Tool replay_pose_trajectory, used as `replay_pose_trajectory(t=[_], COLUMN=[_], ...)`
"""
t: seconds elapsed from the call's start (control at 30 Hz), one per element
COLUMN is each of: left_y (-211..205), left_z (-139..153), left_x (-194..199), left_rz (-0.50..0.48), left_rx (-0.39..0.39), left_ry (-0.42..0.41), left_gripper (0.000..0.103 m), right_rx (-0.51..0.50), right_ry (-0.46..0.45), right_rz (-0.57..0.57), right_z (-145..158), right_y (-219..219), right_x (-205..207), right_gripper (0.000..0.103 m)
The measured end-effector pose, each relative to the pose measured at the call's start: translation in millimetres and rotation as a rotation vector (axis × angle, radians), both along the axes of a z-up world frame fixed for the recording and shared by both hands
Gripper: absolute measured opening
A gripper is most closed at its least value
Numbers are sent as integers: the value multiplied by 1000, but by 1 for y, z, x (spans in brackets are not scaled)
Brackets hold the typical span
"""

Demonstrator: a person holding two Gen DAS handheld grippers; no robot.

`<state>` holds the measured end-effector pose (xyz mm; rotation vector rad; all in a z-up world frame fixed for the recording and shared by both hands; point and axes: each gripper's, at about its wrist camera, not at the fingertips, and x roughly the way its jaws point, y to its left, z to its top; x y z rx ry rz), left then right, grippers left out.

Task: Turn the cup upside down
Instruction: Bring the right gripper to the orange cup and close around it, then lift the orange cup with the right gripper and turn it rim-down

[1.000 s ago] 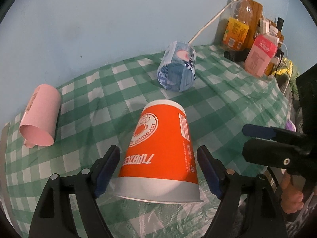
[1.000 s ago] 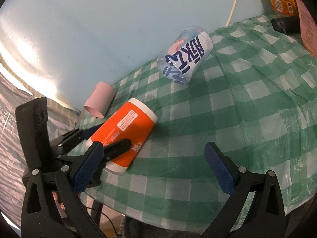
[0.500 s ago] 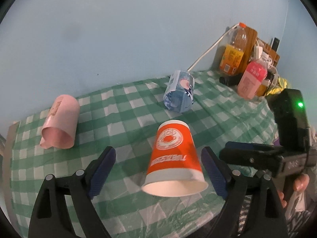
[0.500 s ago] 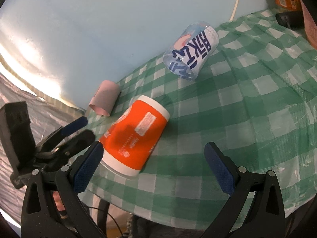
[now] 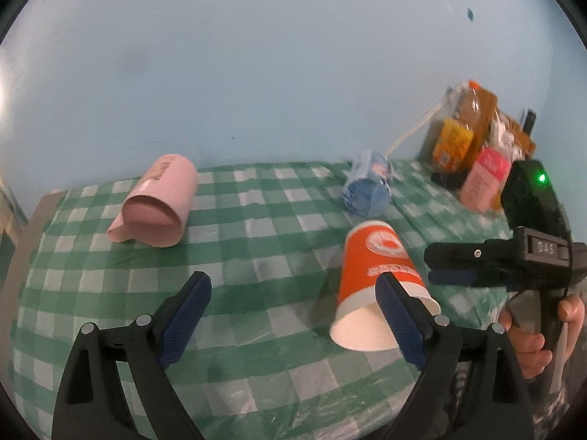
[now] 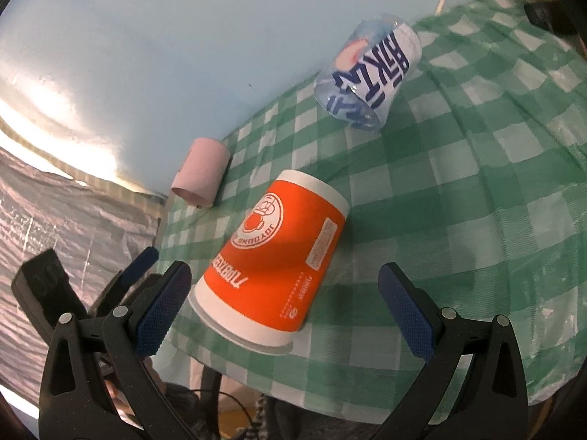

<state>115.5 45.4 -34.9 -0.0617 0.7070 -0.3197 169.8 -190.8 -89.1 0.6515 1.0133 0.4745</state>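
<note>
The work surface is a table covered with a green-and-white checked cloth (image 5: 256, 227) under a clear plastic sheet, set against a plain pale blue wall (image 5: 279, 66). At the far right corner of the table stand an orange drink bottle (image 5: 464, 128) and a pink bottle (image 5: 484, 178), both blurred; a white cable (image 5: 414, 132) runs up the wall beside them. A pink cup (image 5: 157, 201) lies on its side near the left edge, and a clear cup with blue print (image 6: 368, 77) lies on its side near the wall. The orange paper cup (image 6: 279, 267) stands mouth down on the cloth near the front edge, its white base uppermost. The left gripper (image 5: 293, 322) is released, jaws spread wide and holding nothing; in the left wrist view the orange paper cup (image 5: 378, 282) sits to the right of the gap, partly behind the right finger, with no visible contact. The right gripper (image 6: 282, 326) is also released and empty, jaws wide apart; the cup stands just ahead of its gap, nearer the left finger, and apart from both pads. In the left wrist view the right gripper (image 5: 458, 266) appears side-on just to the right of the cup, held by a hand (image 5: 532, 333).
</note>
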Motion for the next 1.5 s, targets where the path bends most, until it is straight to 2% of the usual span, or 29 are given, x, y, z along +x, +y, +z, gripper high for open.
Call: replay_pose_trajectory(t=[0.07,0.33,0.53,0.73,0.9,0.93,1.03,1.27,1.5], left_y=[5,14,25,23,20,19,19,20,27], left_z=[-4,-18,-24,-22,-22,-22,-23,-24,-23], left_x=[-1,-7,-2,-6,-7,-7,-6,-6,-6], left_rz=[14,73,100,94,80,79,75,87,108], left_rx=[-30,-19,-75,-69,-62,-61,-63,-64,-77], left_ry=[-7,-73,-52,-62,-59,-57,-53,-49,-55], left_gripper=[93,93,93,93,93,93,93,93,93], right_rx=[4,14,4,20,6,7,21,47,-16], right_ry=[17,59,116,179,213,223,246,198,22], right_rz=[-1,13,43,53,62,60,54,47,63], right_z=[-3,-4,-9,-13,-15,-16,-20,-17,4], right_y=[0,9,17,21,27,27,28,27,33], right_x=[4,23,39,57,66,67,72,68,50], right_gripper=[101,101,101,101,86,79,76,72,71])
